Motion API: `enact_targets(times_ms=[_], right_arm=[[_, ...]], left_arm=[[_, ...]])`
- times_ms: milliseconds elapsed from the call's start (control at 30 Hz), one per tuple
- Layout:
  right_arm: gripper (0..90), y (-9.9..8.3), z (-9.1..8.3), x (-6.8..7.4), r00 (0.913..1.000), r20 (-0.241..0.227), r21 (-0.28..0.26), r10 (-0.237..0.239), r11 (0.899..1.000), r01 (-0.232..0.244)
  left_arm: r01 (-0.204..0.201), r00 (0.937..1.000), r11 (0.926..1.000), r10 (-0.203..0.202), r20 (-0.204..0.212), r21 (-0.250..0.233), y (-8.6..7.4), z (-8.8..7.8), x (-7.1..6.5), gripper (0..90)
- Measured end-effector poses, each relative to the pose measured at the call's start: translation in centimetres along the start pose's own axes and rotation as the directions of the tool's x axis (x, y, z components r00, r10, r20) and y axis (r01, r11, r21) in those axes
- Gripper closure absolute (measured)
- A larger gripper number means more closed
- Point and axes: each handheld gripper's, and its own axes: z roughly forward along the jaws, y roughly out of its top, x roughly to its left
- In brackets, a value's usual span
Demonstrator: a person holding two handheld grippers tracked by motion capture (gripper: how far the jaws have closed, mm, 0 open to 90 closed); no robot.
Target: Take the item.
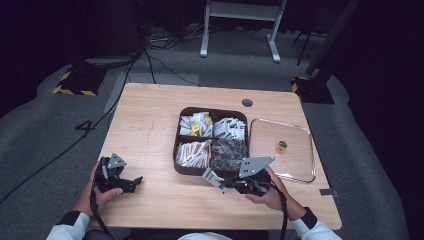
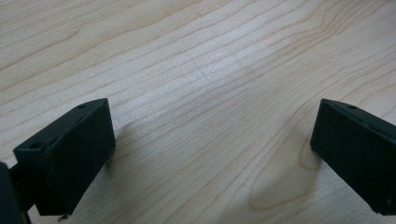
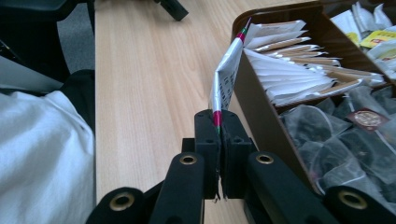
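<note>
Two grippers sit at the near edge of the wooden table in the high view — left gripper, right gripper beside the brown tray. Left gripper view: jaws spread wide above bare wood. Right gripper view: jaws clamped on a white sachet — upright against the tray's wall.

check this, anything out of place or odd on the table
One thing: a white sachet is out of the brown divided tray, pinched by its edge in the right gripper just outside the tray's near wall. Nothing looks spilled.
</note>
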Motion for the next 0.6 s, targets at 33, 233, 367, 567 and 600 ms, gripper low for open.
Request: enact_targets(times_ms=[33, 233, 367, 567, 600], right_arm=[[88.2, -0.1, 0.1, 0.1, 1.0000, -0.004, 0.000, -0.002, 1.000, 0.002], [88.2, -0.5, 1.0, 0.7, 0.9994, -0.034, 0.026, -0.010, 1.000, 0.011], [88.1, -0.8, 1.6, 0.9, 0.9984, -0.055, 0.043, -0.011, 0.999, 0.013], [88.1, -1.2, 2.9, 1.1, 0.9967, -0.080, 0.074, -0.009, 0.997, 0.015], [88.1, -1.3, 3.1, 1.1, 0.9960, -0.089, 0.077, -0.003, 0.997, 0.010]], left_arm=[[-0.001, 1.0000, 1.0000, 0.001, 0.001, 0.000, 0.0, 0.0, 0.0, 0.1], [-0.001, 1.0000, 1.0000, 0.001, 0.002, -0.001, 0.0, 0.0, 0.0, 0.0], [-0.001, 1.0000, 1.0000, 0.001, 0.002, -0.001, 0.0, 0.0, 0.0, 0.1], [-0.001, 1.0000, 1.0000, 0.001, 0.002, -0.001, 0.0, 0.0, 0.0, 0.0], [-0.002, 1.0000, 1.0000, 0.002, 0.002, 0.000, 0.0, 0.0, 0.0, 0.1]])
